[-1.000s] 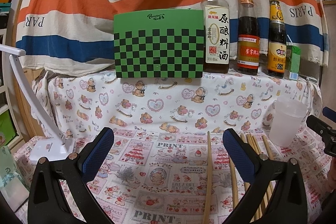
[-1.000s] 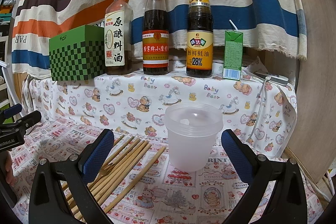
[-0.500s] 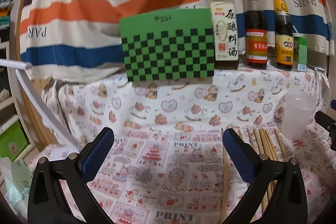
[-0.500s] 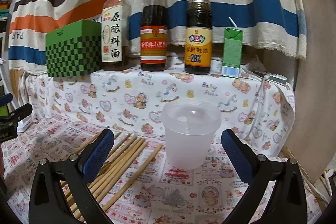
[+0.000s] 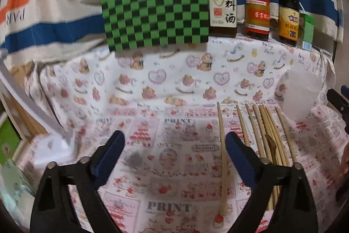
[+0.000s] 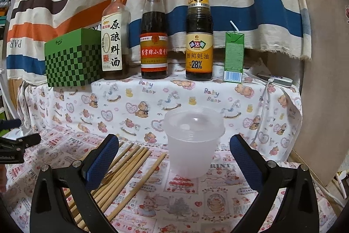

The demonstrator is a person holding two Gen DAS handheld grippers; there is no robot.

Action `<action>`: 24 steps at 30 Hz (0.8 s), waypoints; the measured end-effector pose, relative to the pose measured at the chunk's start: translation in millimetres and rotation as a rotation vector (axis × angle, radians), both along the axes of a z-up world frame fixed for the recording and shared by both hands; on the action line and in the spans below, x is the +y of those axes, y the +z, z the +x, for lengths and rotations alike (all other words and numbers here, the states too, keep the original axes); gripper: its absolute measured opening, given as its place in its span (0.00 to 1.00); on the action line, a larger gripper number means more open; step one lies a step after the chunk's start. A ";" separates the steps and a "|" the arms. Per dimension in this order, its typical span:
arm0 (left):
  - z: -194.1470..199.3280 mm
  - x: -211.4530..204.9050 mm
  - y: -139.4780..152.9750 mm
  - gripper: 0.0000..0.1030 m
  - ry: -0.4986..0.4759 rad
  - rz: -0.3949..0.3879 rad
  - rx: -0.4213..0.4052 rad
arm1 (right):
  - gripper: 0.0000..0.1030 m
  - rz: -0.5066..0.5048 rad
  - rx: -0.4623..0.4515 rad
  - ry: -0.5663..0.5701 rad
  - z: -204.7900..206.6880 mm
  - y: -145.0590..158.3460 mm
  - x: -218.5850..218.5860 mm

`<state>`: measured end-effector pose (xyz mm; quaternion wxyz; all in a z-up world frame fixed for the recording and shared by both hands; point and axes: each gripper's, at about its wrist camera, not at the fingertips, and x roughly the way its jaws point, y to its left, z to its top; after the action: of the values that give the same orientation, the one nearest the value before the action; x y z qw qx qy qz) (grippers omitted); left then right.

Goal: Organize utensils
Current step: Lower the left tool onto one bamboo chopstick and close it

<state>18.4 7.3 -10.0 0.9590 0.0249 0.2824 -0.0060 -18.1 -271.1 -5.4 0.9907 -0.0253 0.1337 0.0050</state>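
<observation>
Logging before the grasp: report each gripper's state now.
Left gripper: open, holding nothing.
Right gripper: open, holding nothing.

Bamboo chopsticks lie flat in a loose bundle on the tabletop, one chopstick apart from them. A translucent plastic cup stands upright, empty, just beside.

Three sauce bottles stand on the raised shelf. One green checkered box. One green drink carton. One translucent plastic cup. Chopsticks: at least seven visible, exact count uncertain where they overlap.
</observation>
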 end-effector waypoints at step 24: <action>7.8 -44.9 -41.5 0.31 -0.274 0.018 0.363 | 0.82 -0.007 0.007 -0.001 -0.7 -0.7 2.2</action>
<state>26.2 -37.6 -51.5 0.8824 0.0699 0.4444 -0.1382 -18.7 -268.9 -6.1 0.9901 -0.0287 0.1370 0.0041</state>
